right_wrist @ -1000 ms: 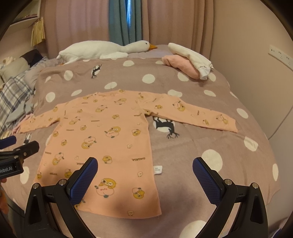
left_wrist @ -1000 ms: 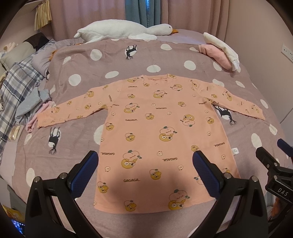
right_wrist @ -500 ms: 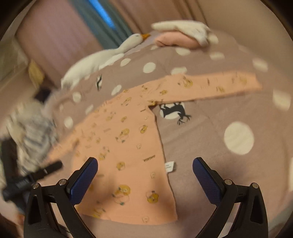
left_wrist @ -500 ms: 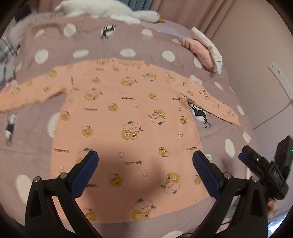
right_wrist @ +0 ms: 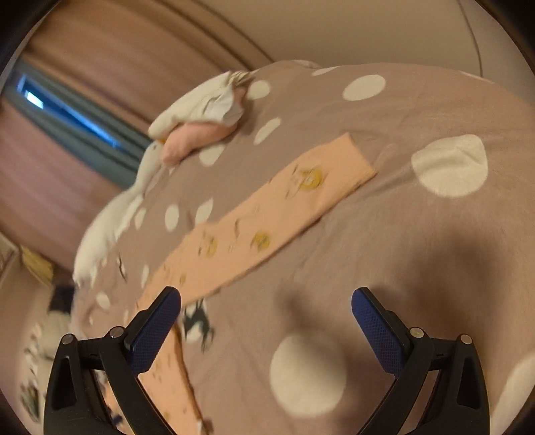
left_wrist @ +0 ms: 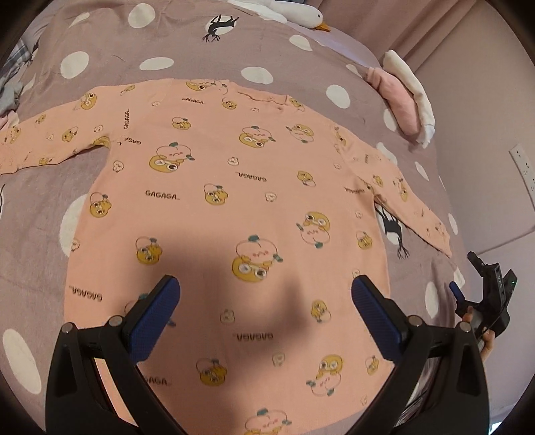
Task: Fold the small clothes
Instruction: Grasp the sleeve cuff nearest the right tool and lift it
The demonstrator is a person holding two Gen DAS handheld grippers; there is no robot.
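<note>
A small pink long-sleeved shirt [left_wrist: 234,187] with yellow cartoon prints lies flat on the bed, both sleeves spread out. My left gripper [left_wrist: 264,297] is open and empty, low over the shirt's lower body. My right gripper [right_wrist: 265,311] is open and empty above the bedspread, close to the shirt's right sleeve [right_wrist: 267,214]; it also shows at the right edge of the left wrist view [left_wrist: 481,294]. The right wrist view is blurred.
The bedspread [left_wrist: 167,40] is mauve with white dots. A folded pink and white pile [left_wrist: 404,97] lies at the far right, seen also in the right wrist view [right_wrist: 197,123]. A white goose plush [left_wrist: 294,10] lies at the head. A wall [left_wrist: 485,100] borders the right side.
My left gripper has moved forward and down over the shirt body. My right gripper has swung right and down towards the right sleeve. The shirt has not moved.
</note>
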